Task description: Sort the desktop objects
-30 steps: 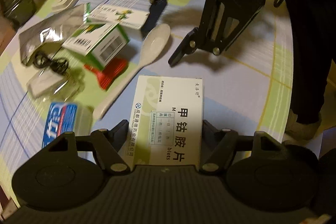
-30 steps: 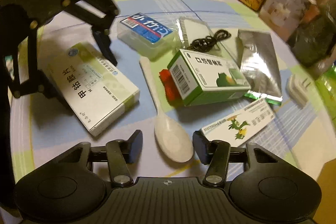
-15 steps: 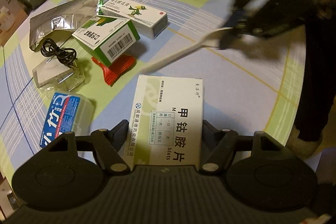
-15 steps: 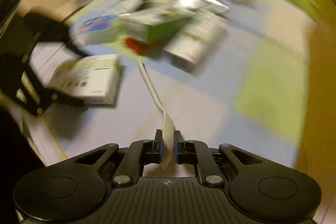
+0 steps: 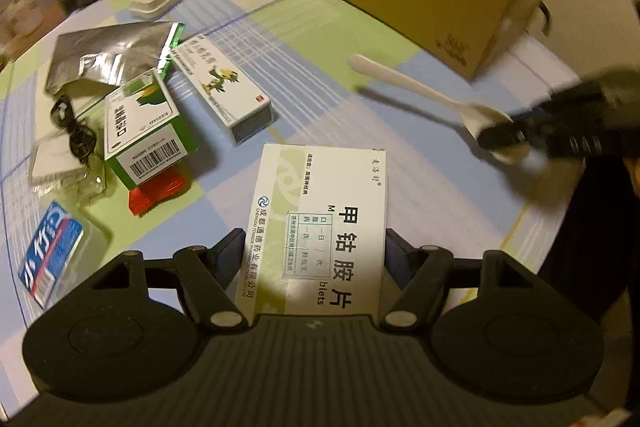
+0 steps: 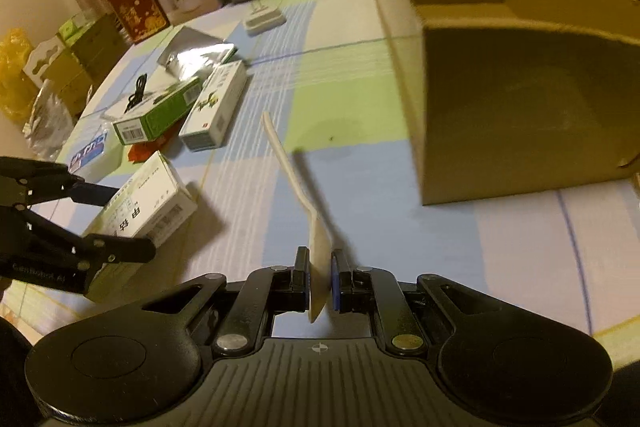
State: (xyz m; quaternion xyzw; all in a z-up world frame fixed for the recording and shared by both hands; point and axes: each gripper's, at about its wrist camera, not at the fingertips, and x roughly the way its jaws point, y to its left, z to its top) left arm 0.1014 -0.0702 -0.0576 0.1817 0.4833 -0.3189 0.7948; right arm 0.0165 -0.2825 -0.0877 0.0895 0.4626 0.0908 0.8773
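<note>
My right gripper [image 6: 320, 277] pinches the white spoon [image 6: 294, 183] by its bowl, handle running forward; cardboard box [image 6: 520, 115] lies just ahead-right, nearer this hand. My left gripper [image 5: 316, 259] clamps the white tablet box [image 5: 320, 227] lengthwise.

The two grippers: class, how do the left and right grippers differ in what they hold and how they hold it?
The left gripper clamps a wide white medicine box across its sides, jaws well apart; the right gripper pinches a thin white spoon by its bowl, jaws nearly together. The box lies flat between the fingers; the spoon stands on edge, its handle pointing away. Both grippers are shut on something white above the checked tablecloth.
</note>
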